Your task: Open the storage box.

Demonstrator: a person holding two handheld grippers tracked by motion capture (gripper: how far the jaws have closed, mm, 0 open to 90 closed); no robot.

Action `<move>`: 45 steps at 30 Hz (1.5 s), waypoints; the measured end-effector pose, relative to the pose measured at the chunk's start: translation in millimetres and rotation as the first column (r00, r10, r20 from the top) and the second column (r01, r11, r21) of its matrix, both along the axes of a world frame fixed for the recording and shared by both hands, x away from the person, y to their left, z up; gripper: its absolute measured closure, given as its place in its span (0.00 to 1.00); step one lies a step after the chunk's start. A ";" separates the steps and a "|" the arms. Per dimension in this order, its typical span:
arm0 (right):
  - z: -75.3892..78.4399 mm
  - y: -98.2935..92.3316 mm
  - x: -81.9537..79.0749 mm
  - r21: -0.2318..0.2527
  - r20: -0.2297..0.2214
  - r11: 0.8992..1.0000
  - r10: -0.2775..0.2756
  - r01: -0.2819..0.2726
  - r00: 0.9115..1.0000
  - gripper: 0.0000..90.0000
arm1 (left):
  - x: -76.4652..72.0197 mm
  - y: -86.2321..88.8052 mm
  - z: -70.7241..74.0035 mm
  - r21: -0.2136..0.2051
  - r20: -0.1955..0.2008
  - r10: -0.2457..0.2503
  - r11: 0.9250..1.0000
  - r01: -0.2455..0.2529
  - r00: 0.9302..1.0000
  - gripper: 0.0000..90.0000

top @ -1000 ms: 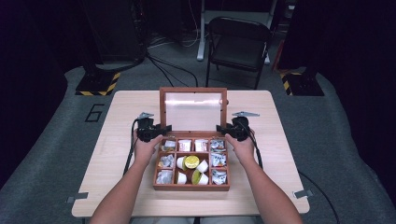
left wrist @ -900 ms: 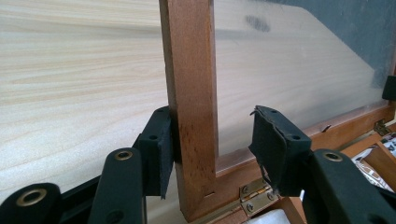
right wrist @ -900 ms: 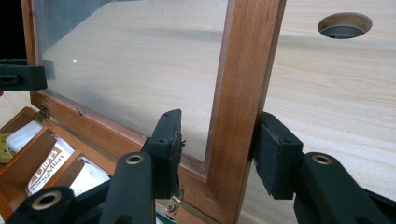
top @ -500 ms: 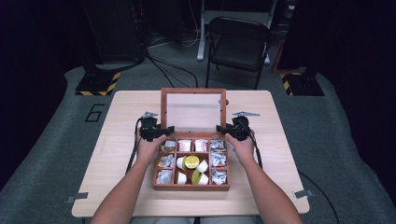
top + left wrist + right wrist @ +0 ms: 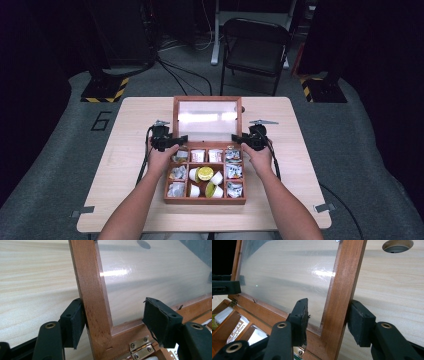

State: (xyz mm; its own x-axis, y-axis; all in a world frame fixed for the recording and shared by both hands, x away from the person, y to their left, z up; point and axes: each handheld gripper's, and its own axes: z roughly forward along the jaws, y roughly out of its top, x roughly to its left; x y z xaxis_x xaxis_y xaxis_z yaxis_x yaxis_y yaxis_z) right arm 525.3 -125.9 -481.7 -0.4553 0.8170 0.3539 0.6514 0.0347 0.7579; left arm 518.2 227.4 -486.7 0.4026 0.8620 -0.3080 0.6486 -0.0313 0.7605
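Two bare forearms come up from the bottom edge of the high view and angle inward toward the centre of the frame, each hand wrapped round a black gripper with its cable looping back along the wrist.

The box [image 5: 205,200] sits at lower centre on the table [image 5: 125,200], a reddish-brown wooden tray cut into square compartments holding foil sachets, white cups and a yellow-lidded cup. Its lid [image 5: 207,117] stands open behind it, a wooden frame round a glossy clear pane that catches a white glare.

The left gripper [image 5: 175,141] is at the lid's left stile, near the hinge. In the left gripper view [image 5: 112,322] its jaws have just been opening: the left pad lies against the stile's outer face, while the right pad stands clear over the pane, so nothing is clamped. A brass hinge [image 5: 138,348] shows at the bottom.

The right gripper [image 5: 239,138] is at the lid's right stile. In the right gripper view [image 5: 328,320] both rubbery pads press the stile, one from the pane side, one from outside.

Beyond the table, at upper centre, stands a dark folding chair [image 5: 257,47].
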 end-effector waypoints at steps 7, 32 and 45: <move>-2.4 -2.0 2.5 0.020 -0.020 1.000 0.001 0.000 1.000 0.59 | 1.6 0.9 -1.9 -0.013 -0.017 0.003 1.000 -0.003 1.000 0.38; -7.8 -2.8 7.6 0.054 -0.075 0.998 -0.011 0.015 0.997 0.58 | 2.7 4.6 -5.3 -0.033 -0.060 0.003 0.999 -0.005 0.998 0.38; -8.2 -0.7 10.5 0.046 -0.081 0.999 -0.009 0.013 0.997 0.57 | 3.0 6.0 -6.3 -0.037 -0.067 0.010 0.999 -0.012 0.998 0.37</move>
State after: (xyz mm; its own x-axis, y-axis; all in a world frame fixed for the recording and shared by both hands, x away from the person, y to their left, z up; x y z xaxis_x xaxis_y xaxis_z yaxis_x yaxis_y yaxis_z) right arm 535.9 -126.7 -489.9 -0.4147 0.8035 0.4271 0.7106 -0.0072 0.7036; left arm 521.2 233.4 -492.9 0.3705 0.8536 -0.3662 0.6984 0.0040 0.7157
